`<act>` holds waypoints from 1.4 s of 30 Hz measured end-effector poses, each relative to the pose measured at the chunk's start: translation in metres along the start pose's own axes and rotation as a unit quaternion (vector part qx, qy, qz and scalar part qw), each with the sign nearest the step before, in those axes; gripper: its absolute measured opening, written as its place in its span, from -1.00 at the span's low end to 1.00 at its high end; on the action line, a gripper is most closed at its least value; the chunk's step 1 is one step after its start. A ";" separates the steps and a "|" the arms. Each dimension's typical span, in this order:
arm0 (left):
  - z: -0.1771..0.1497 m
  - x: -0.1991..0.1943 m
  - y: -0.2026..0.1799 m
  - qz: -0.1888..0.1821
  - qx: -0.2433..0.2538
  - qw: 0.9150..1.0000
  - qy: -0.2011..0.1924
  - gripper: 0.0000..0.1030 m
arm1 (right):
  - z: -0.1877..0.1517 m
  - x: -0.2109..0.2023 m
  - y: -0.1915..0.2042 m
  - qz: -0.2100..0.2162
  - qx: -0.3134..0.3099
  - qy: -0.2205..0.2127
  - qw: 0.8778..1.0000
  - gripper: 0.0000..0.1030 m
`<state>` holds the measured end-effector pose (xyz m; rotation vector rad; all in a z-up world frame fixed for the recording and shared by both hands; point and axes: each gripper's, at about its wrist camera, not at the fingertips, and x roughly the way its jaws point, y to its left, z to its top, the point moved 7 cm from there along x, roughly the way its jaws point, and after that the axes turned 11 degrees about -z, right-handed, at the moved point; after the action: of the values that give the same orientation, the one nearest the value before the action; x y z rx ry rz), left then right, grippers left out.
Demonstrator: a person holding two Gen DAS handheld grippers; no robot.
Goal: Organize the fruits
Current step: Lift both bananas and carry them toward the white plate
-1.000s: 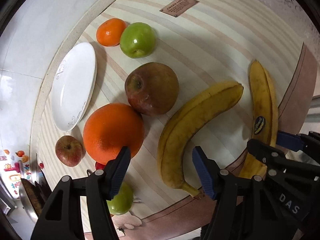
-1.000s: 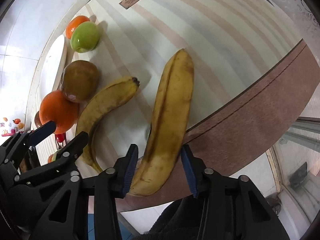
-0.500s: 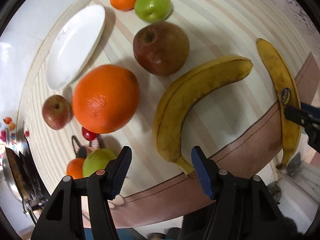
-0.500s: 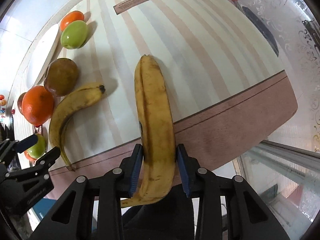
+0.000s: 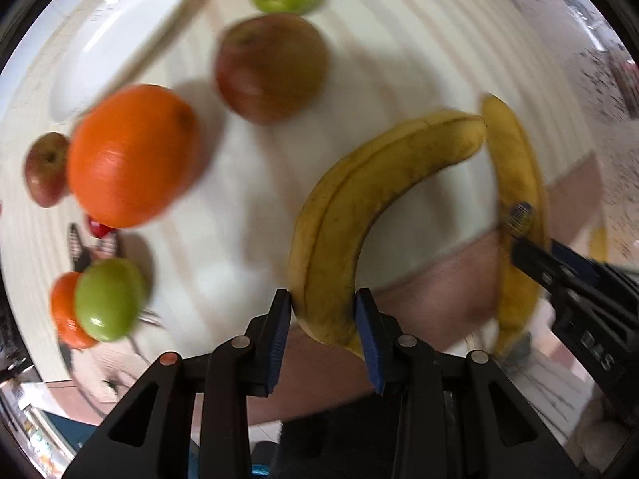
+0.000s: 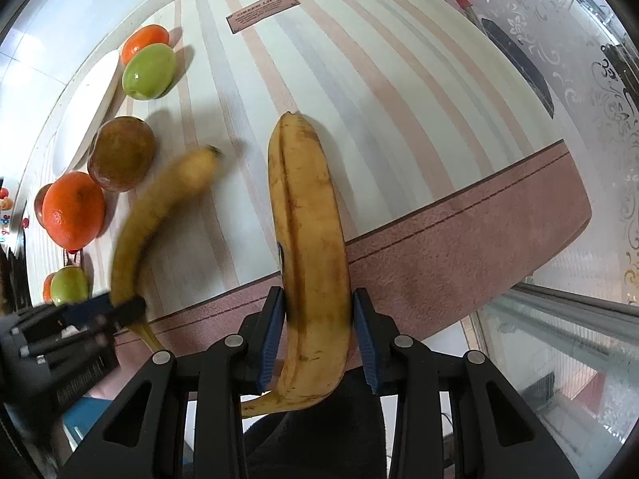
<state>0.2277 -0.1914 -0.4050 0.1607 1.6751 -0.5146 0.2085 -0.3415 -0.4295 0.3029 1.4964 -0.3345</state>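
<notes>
- My left gripper (image 5: 323, 315): jaws just closed onto the curved banana (image 5: 371, 207), pads pressing its stem end at the table's (image 6: 399, 80) near edge.
- My right gripper (image 6: 318, 319): clamped on the straight banana (image 6: 307, 215), near that same edge.
- Orange (image 5: 127, 155), brown apple (image 5: 271, 68), white plate (image 5: 120, 28): toward the table's left edge.
</notes>
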 end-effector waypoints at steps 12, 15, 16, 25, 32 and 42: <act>0.031 -0.006 -0.012 0.066 0.081 0.994 0.007 -0.28 | 0.004 0.005 -0.006 0.032 0.016 0.014 0.999 -0.26; 0.050 0.001 -0.031 0.071 0.116 0.991 0.013 -0.25 | -0.001 0.005 -0.004 0.032 0.015 0.021 0.999 -0.27; 0.055 0.003 -0.034 0.079 0.120 0.989 0.016 -0.24 | -0.003 0.005 -0.005 0.035 0.015 0.025 0.999 -0.27; 0.052 0.007 -0.061 0.063 0.117 0.991 0.011 -0.58 | -0.012 0.005 -0.005 0.048 0.018 0.033 0.998 -0.26; 0.039 0.001 -0.059 0.097 0.139 0.986 0.004 -0.25 | -0.011 0.006 -0.008 0.057 0.031 0.040 0.997 -0.25; 0.044 0.009 -0.060 0.068 0.127 0.989 0.018 -0.20 | -0.014 0.008 -0.008 0.049 0.033 0.041 0.997 -0.23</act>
<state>0.2429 -0.2653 -0.4026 0.4702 1.6168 -0.6224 0.1928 -0.3439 -0.4381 0.4461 1.5464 -0.2973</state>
